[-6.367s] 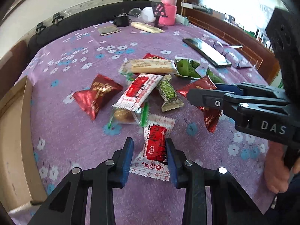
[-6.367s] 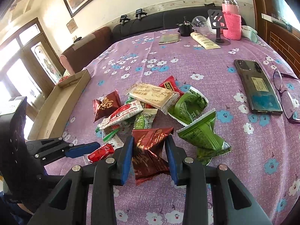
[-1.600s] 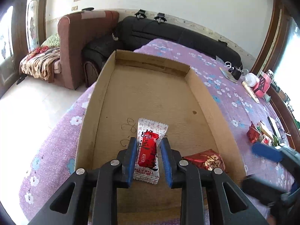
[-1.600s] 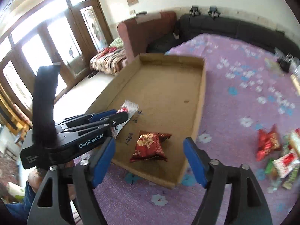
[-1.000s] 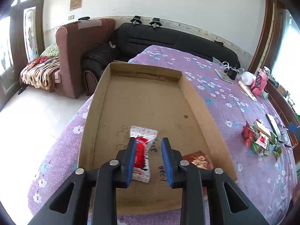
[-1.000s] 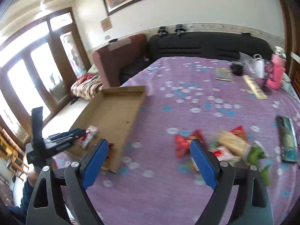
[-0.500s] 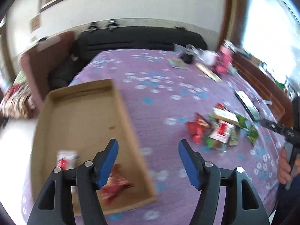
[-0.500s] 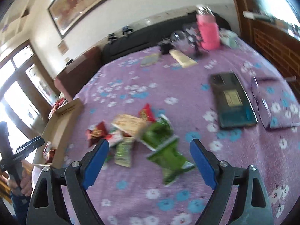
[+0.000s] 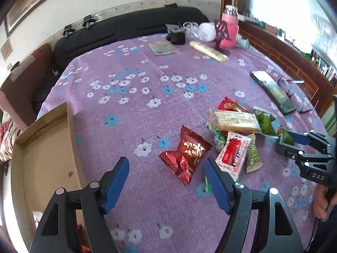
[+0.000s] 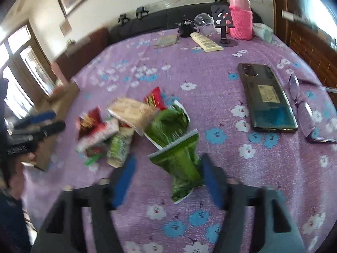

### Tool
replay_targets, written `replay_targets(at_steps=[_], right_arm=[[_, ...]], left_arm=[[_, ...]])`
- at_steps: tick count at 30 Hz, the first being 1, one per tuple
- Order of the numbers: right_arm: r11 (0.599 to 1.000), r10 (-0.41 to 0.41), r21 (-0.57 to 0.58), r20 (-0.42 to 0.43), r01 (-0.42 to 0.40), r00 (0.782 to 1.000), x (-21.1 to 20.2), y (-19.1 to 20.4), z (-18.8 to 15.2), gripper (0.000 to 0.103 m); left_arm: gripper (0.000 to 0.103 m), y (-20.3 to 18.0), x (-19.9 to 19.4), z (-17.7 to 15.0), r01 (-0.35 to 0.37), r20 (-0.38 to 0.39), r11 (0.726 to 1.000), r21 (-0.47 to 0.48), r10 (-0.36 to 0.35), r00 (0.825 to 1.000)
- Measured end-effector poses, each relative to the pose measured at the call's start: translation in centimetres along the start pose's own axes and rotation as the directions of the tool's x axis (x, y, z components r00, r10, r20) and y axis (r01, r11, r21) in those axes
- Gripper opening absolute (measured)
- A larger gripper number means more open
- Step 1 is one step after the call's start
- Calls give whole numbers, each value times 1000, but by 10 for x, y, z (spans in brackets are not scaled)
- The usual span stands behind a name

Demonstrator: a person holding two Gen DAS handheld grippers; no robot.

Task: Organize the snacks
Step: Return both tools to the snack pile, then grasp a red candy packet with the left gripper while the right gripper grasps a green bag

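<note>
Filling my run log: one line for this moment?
left gripper: open over red snack packet | right gripper: closing around green snack packet

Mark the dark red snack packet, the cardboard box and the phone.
dark red packet (image 9: 186, 155), left wrist view, middle of the wrapper at its gold print
cardboard box (image 9: 72, 147), left wrist view, its right wall
phone (image 10: 269, 97), right wrist view, the label on its back

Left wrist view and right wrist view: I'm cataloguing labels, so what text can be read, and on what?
"DAS": on the right tongs, side of the body.
Red snack packet: gold characters, unreadable.
White-and-red packet: print too small.
Left tongs lettering: blurred.
Phone sticker: too small.
</note>
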State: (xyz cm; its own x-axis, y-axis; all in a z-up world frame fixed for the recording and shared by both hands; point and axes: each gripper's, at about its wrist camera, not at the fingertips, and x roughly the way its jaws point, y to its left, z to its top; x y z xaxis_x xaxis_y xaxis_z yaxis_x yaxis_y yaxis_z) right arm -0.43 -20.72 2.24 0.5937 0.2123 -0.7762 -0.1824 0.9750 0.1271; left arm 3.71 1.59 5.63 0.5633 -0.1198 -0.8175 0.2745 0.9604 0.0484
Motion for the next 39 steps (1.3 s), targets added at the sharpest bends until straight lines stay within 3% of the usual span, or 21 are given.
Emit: replay_targets(at_steps=[5,10,12,15,19,31,39], right_arm=[[999,34,32,7,-34,999,-2,-8,0,41],[998,42,45,7,-42,999,-2,-11,0,41],[998,44,47,7,-44,999,-2,-11,0,41],[997,48,52,9,-49,999,-3,-12,0,41],[998,47,51,10,-48,999,-3,-11,0,41],[997,77,15,99,-78,992,-20,0,1,41],[997,79,16,107,-82,991,-20,2,3,41]], left_arm=[[85,-14,19,5,-19,-37,997,76,21,999],[85,-18,42,11,-59,-71,996,64,64,995],[83,-19,50,13,-44,-85,998,44,48,995],[67,-22,59,13,-64,-99,997,34,67,993],[50,-18,57,9,-37,-75,999,-39,34,997],[48,-7,32,1,-26,108,991,-130,41,993],[48,-9,18,1,-57,185,991,-117,78,980]])
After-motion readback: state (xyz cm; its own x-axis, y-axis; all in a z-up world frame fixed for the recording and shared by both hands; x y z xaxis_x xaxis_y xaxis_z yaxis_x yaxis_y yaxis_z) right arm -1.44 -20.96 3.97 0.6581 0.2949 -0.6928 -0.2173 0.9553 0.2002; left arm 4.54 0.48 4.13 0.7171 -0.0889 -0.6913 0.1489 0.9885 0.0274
